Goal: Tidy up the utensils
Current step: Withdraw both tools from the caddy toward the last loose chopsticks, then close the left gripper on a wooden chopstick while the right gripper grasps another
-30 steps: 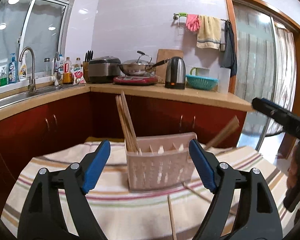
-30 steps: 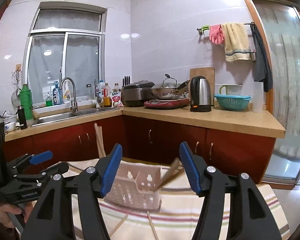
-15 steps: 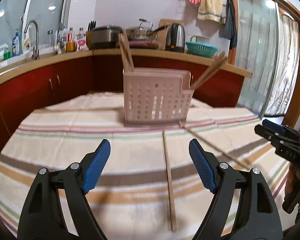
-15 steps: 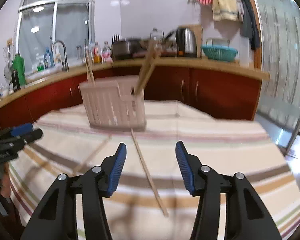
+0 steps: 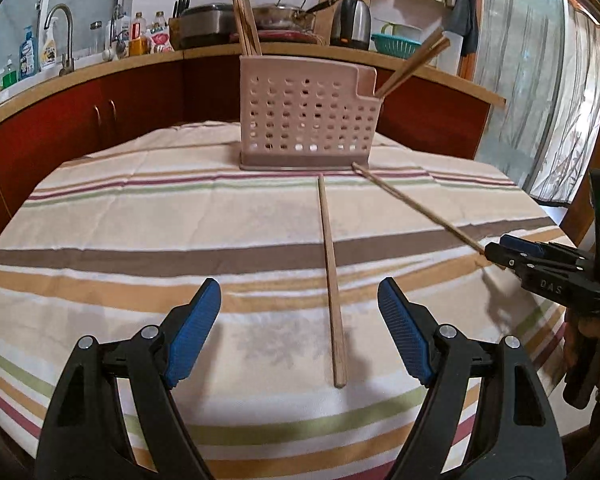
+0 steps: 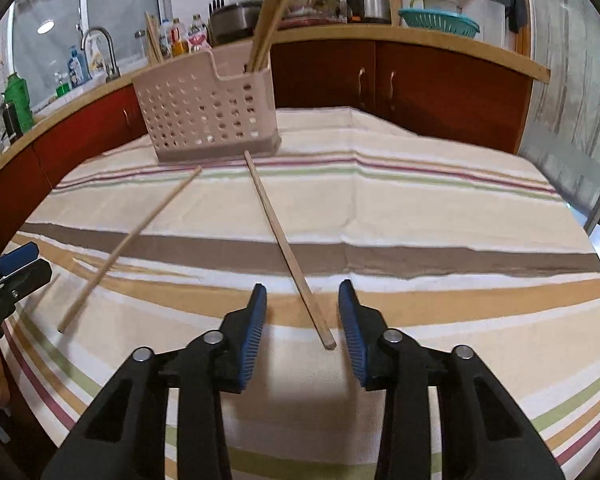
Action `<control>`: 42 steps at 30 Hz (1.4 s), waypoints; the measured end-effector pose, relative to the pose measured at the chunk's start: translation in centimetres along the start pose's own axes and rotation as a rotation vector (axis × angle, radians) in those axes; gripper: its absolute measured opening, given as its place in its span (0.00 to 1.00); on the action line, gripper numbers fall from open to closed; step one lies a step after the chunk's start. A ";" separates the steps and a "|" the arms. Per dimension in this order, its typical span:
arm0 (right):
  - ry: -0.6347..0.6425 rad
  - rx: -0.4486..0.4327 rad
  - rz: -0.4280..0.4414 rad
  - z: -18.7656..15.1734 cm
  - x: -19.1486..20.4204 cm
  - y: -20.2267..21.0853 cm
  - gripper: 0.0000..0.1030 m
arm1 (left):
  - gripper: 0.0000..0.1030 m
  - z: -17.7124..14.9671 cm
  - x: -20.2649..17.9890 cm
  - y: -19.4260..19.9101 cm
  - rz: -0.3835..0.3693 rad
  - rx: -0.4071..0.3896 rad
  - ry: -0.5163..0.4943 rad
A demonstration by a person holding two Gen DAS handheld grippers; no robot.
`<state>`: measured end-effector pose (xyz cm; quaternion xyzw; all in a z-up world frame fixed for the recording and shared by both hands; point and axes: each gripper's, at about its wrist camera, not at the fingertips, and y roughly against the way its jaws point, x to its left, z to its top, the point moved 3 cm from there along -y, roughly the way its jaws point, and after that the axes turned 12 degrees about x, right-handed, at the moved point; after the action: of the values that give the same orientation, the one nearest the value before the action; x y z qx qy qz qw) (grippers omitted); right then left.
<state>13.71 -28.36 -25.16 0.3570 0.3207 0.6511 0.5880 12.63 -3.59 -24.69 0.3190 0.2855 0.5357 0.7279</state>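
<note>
While two loose chopsticks lie on the striped tablecloth (image 5: pixel 148 216), both handheld grippers hover low over it, pointing toward the pink perforated utensil holder (image 5: pixel 306 118) at the far side. The left gripper (image 5: pixel 300 330) has its blue-padded jaws spread wide, gripping nothing; one chopstick (image 5: pixel 331 280) runs straight out ahead between them, its near end level with the pads, its far end stopping just short of the holder's base. The right gripper (image 6: pixel 302 330) has its jaws narrower and closing, with the near end of the other chopstick (image 6: pixel 286 250) between the pads; a gap shows on either side, so the pads are not yet pressing it. That stick angles away from the jaws to the holder's foot, where its far tip sits just beside the base. Inside the holder, a bunch of chopsticks (image 5: pixel 246 20) stands near-upright at one end, and another pair (image 5: pixel 414 64) leans outward from the lower notched end. Beyond the jaws runs a kitchen counter (image 5: pixel 432 76) with red cabinets, a kettle (image 5: pixel 350 23) and a sink tap (image 5: pixel 62 36).
</note>
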 end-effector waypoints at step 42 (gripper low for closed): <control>0.044 -0.101 0.033 -6.4 1.6 2.6 0.18 | 0.07 -2.8 -1.7 -1.8 -0.002 0.067 -0.056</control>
<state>6.85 -27.07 -26.24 0.3178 0.2943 0.6836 0.5874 11.10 -5.17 -27.76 0.3576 0.2833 0.5160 0.7250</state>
